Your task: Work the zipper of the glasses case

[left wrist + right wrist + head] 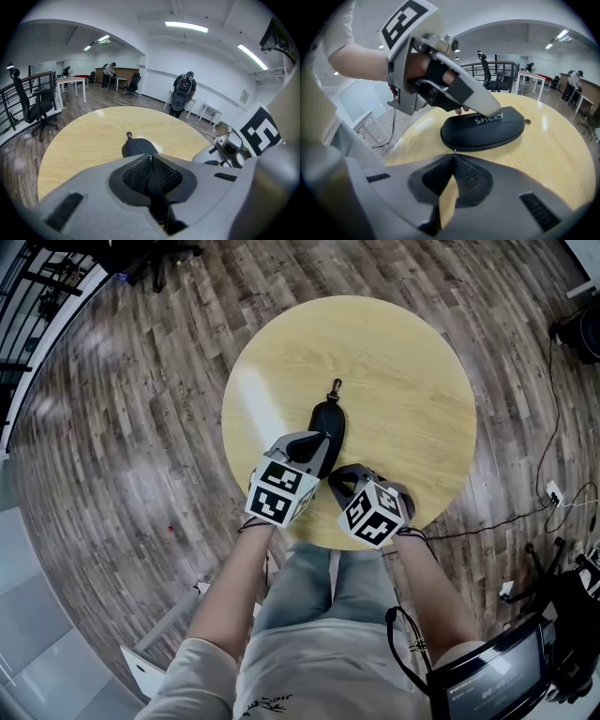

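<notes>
A round table [394,362] with a pale wood top stands on a dark plank floor [122,446]. One thing lies on it: a black oval case [328,418], set lengthwise near the middle towards the near edge. It carries white lettering on its side and a small clip [336,385] at its far end.

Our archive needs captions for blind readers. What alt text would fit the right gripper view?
A black glasses case lies on a round wooden table, with the closed left tongs resting on its top. In the foreground the right tongs are shut at the case's near seam, seemingly pinching a tiny metal zipper pull.
</notes>
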Demonstrator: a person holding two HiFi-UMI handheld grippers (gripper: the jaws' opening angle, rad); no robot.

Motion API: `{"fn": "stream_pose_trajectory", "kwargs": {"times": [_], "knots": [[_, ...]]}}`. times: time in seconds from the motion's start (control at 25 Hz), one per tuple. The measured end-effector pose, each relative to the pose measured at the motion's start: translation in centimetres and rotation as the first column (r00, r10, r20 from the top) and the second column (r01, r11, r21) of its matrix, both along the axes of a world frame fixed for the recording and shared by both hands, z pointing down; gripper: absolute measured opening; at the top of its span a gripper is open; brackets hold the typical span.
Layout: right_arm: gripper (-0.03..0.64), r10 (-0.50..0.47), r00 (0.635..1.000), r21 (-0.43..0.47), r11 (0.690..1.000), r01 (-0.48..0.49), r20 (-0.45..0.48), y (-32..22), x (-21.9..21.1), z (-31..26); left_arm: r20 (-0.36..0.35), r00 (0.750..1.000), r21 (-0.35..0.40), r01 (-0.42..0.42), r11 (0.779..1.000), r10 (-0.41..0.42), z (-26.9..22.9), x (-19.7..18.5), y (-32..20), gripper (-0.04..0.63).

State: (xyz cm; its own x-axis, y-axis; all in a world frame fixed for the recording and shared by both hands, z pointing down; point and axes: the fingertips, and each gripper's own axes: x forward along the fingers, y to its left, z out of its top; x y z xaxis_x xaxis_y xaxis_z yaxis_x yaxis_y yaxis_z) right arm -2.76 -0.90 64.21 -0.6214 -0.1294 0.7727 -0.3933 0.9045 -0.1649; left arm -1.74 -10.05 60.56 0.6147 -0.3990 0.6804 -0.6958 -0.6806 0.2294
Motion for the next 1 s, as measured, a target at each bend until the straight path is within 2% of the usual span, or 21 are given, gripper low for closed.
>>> {"fn": "stream_pose_trajectory", "kwargs": {"times": [0.2, 0.32, 0.44, 0.56, 0.8, 1.0], "knots": [[0.0, 0.032, 0.999, -0.005, 0.999, -0.032, 0.024, 1.3, -2.1, -0.2, 0.002, 1.0, 0.022, 0.009, 1.0, -0.009, -0.1, 0.1, -0.1, 0.018], [0.001, 0.057, 0.998, -0.003, 0.998, -0.057, 0.028, 1.1, -1.7, -0.3, 0.0, 1.0, 0.021, -0.002, 1.0, 0.002, -0.1, 0.4, -0.1, 0.018], [0.0, 0.048, 0.999, 0.013, 0.999, -0.048, 0.004, 1.1, -0.9, -0.4, -0.033, 0.999, 0.018, 0.015, 1.0, -0.015, -0.7, 0.1, -0.3, 0.018], [0.0, 0.04, 0.998, 0.028, 0.999, -0.038, -0.038, 1.2, 1.5, -0.3, -0.066, 0.997, 0.032, 0.038, 0.999, -0.035, -1.8, 0.1, -0.3, 0.018], [0.002, 0.088, 0.986, 0.081, 0.994, -0.077, -0.141, -0.5, 9.0, -0.1, -0.057, 0.996, 0.07, -0.062, 0.996, 0.066, -3.0, 3.8, -0.2, 0.018], [0.0, 0.111, 0.976, 0.111, 0.99, -0.092, -0.185, -2.4, 12.9, 0.0, -0.021, 0.989, 0.043, -0.147, 0.988, 0.148, -1.6, 7.7, 0.0, 0.018]]}}
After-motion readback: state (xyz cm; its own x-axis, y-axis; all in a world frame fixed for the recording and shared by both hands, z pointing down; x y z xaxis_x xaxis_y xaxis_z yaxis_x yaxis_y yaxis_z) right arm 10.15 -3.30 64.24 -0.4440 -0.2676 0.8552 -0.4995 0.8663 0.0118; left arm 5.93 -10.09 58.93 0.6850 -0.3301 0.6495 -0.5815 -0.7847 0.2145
